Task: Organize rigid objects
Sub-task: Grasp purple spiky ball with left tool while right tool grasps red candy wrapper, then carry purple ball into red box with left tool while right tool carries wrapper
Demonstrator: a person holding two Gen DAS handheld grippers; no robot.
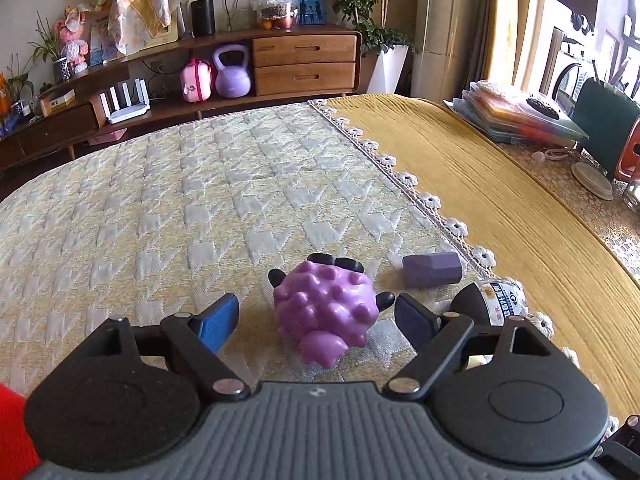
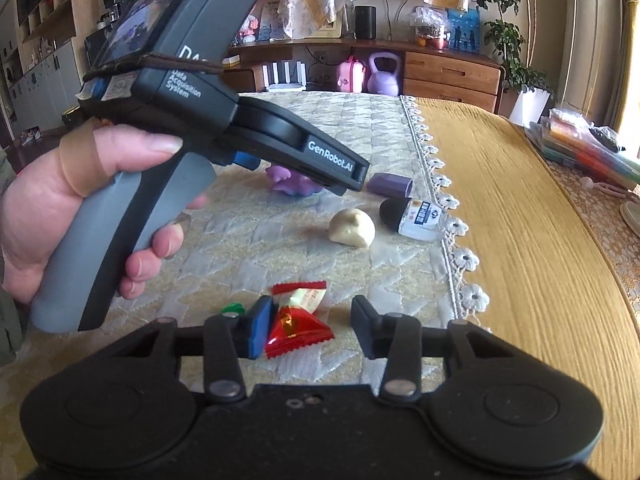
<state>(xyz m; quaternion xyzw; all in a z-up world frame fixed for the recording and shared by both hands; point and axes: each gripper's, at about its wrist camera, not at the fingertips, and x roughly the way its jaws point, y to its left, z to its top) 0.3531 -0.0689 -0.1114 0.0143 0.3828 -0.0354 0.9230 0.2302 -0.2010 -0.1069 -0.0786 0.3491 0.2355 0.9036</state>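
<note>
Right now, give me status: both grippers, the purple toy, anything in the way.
Left gripper open, straddling purple bumpy toy, not gripped. Right gripper open over red candy packet. Purple block and small bottle close right.

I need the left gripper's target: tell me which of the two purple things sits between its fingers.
The knobbly purple toy, between the open left gripper fingers. The smooth faceted purple block lies farther off, to the right.

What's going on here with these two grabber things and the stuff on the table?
A person is tidying small objects on a quilted tablecloth, a handheld gripper in each hand. The left gripper is open with its fingers either side of a bumpy purple toy, not yet closed on it. The right gripper is open over a red candy wrapper. A purple block, a small bottle and a cream lump lie nearby.
</note>
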